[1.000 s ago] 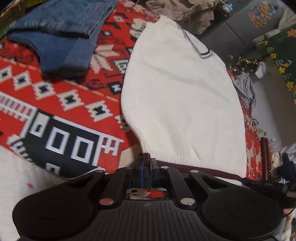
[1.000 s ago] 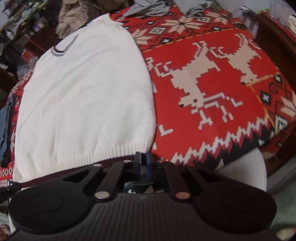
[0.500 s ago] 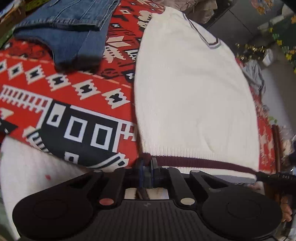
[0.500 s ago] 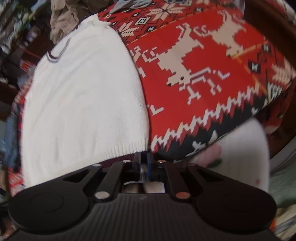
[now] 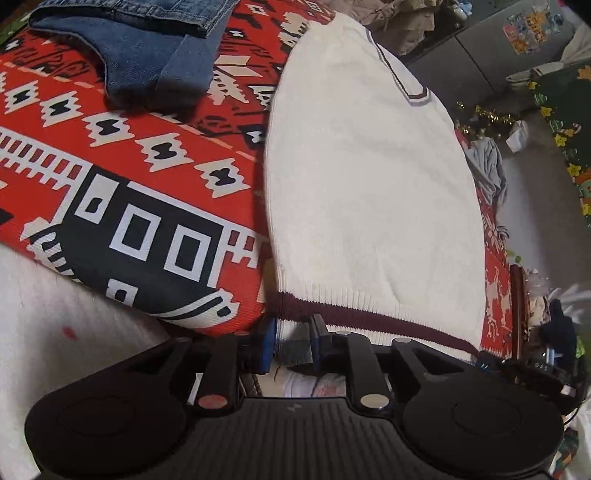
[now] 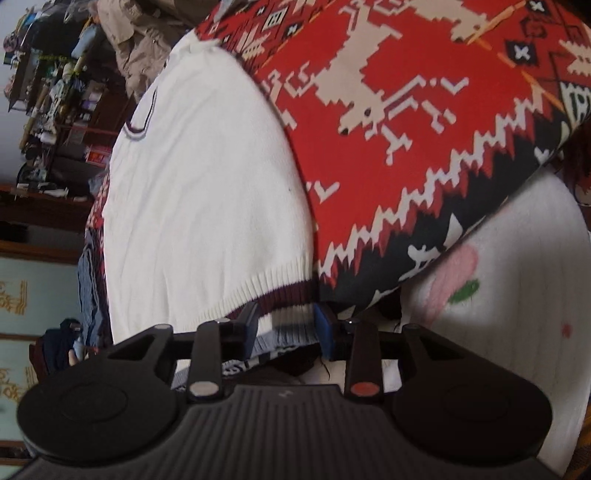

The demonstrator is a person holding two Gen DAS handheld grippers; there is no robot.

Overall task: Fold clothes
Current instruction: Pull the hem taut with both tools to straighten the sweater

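Observation:
A white knit sweater [image 5: 369,184] with a maroon hem stripe lies flat on the red patterned blanket [image 5: 147,192], collar at the far end. My left gripper [image 5: 293,343] is at the hem's left corner. Its jaws are opening, and the hem edge lies loose between the blue pads [image 5: 269,345]. In the right wrist view the same sweater [image 6: 207,184] shows its right hem corner. My right gripper [image 6: 286,328] is there with its jaws opening wider, the hem slack between them and no pad pressing on it.
Folded blue jeans [image 5: 147,48] lie on the blanket to the sweater's far left. A beige heap of clothes [image 5: 388,14] sits beyond the collar. A white quilt [image 6: 517,295] hangs below the blanket's near edge. Cluttered floor [image 5: 535,129] and shelves [image 6: 48,92] flank the bed.
Both grippers were shut on the hem corners and now stand parted. The hem has come down to the blanket's near edge. The right wrist view has rolled and dropped.

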